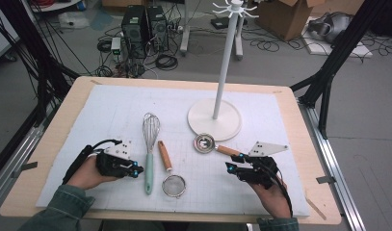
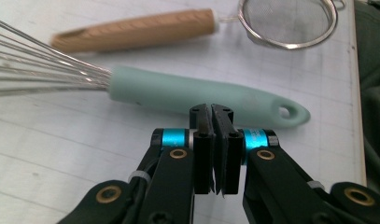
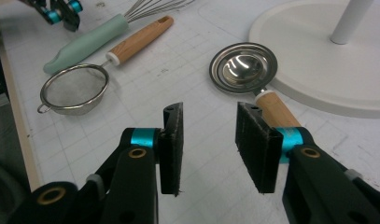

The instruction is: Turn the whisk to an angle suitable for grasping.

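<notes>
mint-handled wire whisk (image 2: 197,95) (flat on mat), beside wood-handled strainer (image 2: 290,21)

— Where do I have free room?
— Between the strainer (image 1: 174,185) and the ladle (image 1: 204,143) the mat (image 1: 111,113) is bare. Behind, the stand (image 1: 215,118) blocks me; at left, the whisk (image 1: 149,154) lies across.

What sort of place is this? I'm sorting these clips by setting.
Probably a lab or workshop set up for recording, not a kitchen: computer towers and loose cables sit on the bare floor, a black frame flanks the table, and the utensils lie on a gridded mat.
</notes>
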`<state>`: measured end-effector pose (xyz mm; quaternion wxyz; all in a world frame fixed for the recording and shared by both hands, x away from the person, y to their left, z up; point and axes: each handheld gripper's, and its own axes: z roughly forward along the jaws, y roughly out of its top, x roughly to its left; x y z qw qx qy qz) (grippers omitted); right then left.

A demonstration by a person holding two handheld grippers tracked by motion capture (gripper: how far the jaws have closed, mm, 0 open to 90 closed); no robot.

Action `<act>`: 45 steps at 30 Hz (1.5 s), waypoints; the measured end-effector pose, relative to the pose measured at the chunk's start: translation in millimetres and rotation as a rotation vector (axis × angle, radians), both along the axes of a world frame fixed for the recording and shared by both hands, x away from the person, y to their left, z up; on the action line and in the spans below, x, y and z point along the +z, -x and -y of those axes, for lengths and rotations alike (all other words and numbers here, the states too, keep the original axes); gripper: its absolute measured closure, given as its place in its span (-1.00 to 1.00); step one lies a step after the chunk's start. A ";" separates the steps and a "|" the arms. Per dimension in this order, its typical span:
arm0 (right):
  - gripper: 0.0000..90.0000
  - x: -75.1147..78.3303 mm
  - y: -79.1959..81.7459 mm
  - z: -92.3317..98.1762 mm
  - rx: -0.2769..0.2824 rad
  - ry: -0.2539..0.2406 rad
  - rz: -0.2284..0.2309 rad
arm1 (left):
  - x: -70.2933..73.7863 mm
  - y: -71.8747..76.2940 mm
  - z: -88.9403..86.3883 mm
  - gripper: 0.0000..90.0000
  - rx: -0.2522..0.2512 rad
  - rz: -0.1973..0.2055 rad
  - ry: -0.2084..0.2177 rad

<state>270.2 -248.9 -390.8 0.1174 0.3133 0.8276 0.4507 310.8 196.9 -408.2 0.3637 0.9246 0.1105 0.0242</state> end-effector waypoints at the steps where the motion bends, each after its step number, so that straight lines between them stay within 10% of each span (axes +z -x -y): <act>1: 0.41 -0.2 0.2 -0.9 0.002 -0.003 -0.001 | 1.9 -1.6 0.0 0.93 0.004 0.000 0.007; 23: 0.94 0.7 -3.4 -35.5 0.089 -0.022 -0.040 | 42.5 -87.4 33.6 0.99 0.049 0.061 0.002; 45: 0.99 -3.4 -2.8 -97.1 0.213 -0.046 -0.067 | 11.3 -118.5 49.2 0.99 0.057 0.001 -0.044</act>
